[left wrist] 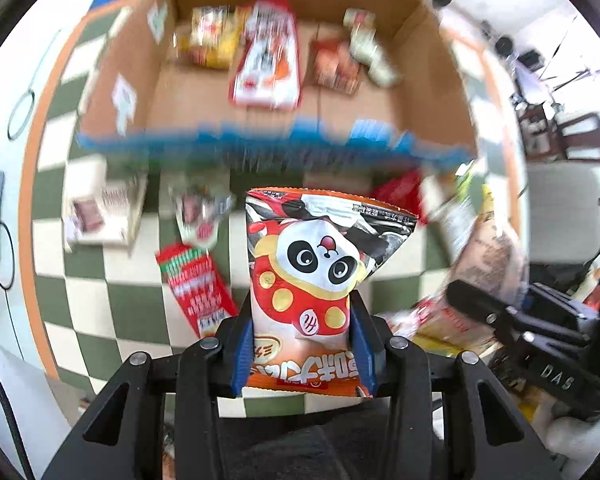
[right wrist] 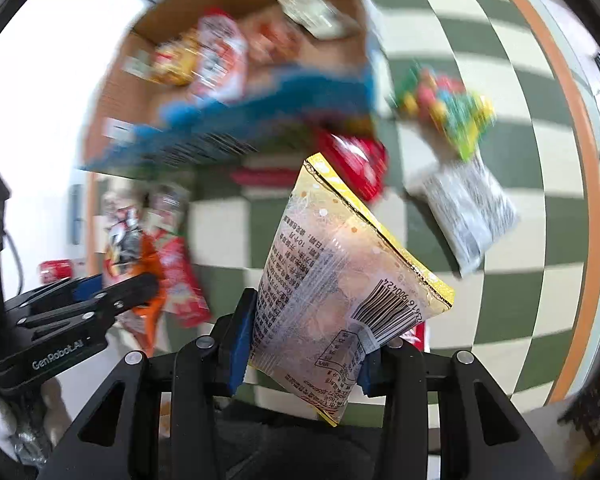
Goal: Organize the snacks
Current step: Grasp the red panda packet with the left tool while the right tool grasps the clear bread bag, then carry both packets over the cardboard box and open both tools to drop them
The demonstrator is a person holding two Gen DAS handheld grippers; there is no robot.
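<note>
On a green-checked cloth (left wrist: 88,268), the far box (left wrist: 284,4) holds several packets while more lie loose near it, so sorting is partly done: the left gripper (left wrist: 303,350) clenches a panda bag (left wrist: 312,268), the right gripper (right wrist: 304,344) a clear pouch (right wrist: 340,276).

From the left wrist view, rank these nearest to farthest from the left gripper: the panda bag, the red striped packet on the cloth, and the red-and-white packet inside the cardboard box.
1. Panda bag: clamped in the left gripper.
2. Red striped packet: on the checkered cloth, just left of the gripper.
3. Red-and-white packet: farthest, lying in the cardboard box.
</note>
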